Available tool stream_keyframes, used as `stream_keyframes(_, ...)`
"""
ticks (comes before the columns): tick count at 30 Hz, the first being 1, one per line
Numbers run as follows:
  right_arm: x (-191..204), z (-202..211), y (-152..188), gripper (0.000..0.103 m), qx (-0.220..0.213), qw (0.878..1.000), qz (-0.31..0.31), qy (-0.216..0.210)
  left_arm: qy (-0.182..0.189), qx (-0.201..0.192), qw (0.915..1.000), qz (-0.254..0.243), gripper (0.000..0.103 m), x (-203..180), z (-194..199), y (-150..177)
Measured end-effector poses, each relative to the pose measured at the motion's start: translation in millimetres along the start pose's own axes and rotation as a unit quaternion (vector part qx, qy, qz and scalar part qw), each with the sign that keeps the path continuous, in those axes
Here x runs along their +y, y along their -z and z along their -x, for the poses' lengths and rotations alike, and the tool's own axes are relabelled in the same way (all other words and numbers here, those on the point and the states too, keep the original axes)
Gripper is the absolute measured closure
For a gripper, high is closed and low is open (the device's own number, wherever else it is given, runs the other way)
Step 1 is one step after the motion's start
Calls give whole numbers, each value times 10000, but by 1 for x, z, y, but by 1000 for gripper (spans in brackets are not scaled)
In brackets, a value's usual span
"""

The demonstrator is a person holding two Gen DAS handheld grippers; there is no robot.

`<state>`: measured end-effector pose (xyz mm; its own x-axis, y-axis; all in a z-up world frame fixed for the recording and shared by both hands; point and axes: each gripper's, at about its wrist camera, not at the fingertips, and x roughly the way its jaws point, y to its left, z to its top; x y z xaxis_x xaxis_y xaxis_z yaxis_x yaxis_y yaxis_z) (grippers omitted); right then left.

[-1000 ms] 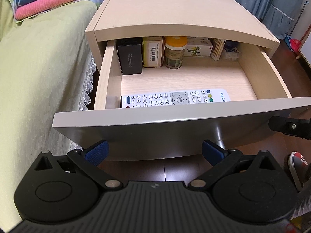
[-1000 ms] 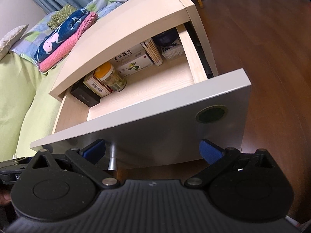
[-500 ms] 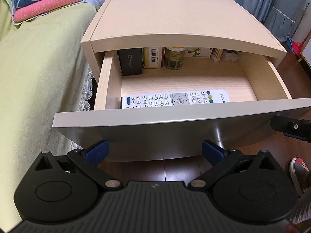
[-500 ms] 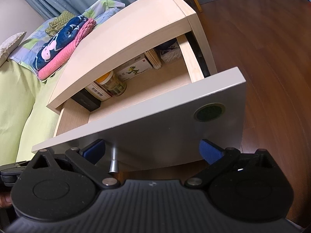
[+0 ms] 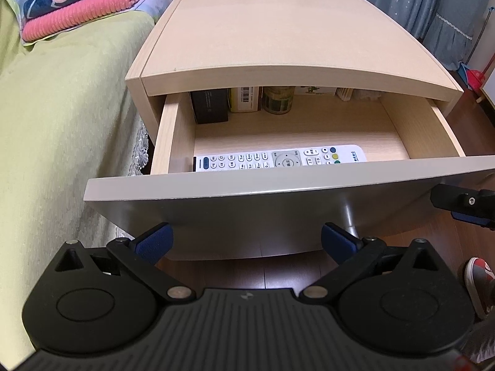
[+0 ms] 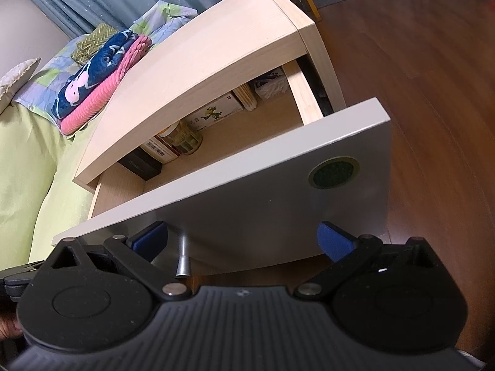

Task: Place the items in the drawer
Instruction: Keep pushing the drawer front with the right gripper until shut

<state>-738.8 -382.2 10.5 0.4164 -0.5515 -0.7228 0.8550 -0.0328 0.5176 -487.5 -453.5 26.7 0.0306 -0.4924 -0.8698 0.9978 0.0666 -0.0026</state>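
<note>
The nightstand drawer stands partly pulled out. Inside it a white remote lies along the front wall. At the back stand a black box, a barcode box, a jar and a dinosaur-print box, half under the top. My left gripper is open and empty, low in front of the drawer front. My right gripper is open too, with the metal knob between its fingers, untouched.
A bed with a green cover lies left of the nightstand, with folded pink and blue blankets on it. Dark wood floor spreads to the right. A shoe shows at the lower right.
The drawer has slid inward, so the items at its back are now more hidden under the nightstand top. Both grippers stay open and follow the drawer front.
</note>
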Motion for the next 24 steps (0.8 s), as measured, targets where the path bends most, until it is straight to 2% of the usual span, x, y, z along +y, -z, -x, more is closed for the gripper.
stream_keyframes(24, 8, -30, -26, 1, -46, 10000, 14, -3, -5, -88, 10000, 28, 1, -1, -3, -11)
